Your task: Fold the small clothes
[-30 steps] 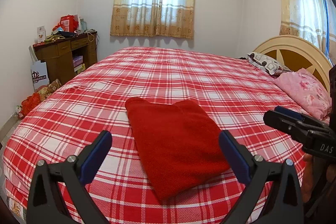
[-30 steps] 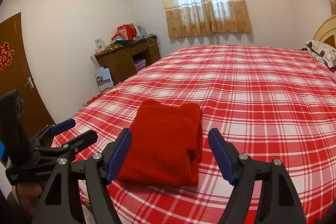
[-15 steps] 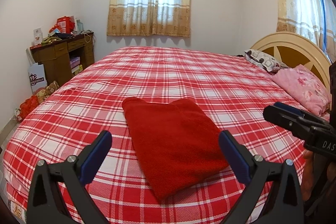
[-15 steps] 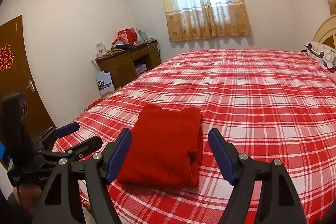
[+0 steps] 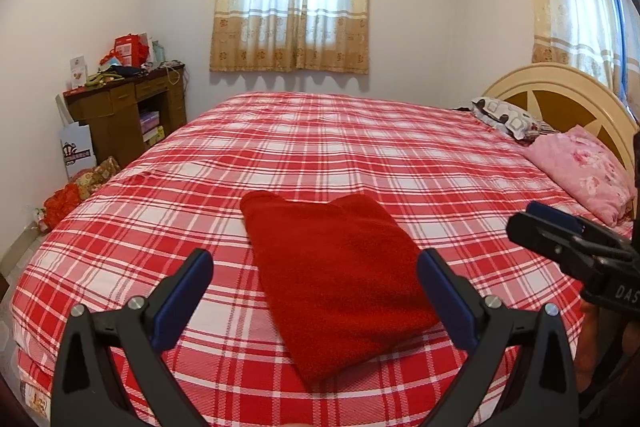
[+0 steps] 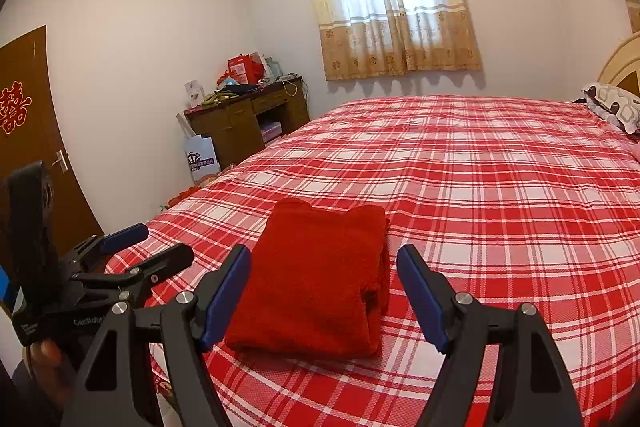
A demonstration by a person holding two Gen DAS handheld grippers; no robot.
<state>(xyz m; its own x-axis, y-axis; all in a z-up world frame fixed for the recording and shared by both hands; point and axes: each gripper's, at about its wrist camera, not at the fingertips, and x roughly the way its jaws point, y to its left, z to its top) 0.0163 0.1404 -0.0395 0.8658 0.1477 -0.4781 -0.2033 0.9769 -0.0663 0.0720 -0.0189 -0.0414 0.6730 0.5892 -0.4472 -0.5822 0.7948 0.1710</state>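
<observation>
Nothing has shifted: the folded red garment (image 5: 332,267) lies flat on the plaid bed (image 5: 360,155), as before. Both the left gripper (image 5: 316,287) and right gripper (image 6: 324,291) hover with fingers spread (empty).

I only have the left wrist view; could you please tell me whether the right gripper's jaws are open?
Observer: Yes, the right gripper has its jaws wide apart, with nothing clamped.
Operator: Thank you. How does the right edge of the red folded garment look?
Observer: Stacked layers show along that edge, with a small dark gap between them near the front.
Operator: And what is left of the desk?
Observer: A brown door with a red paper decoration on it.
</observation>
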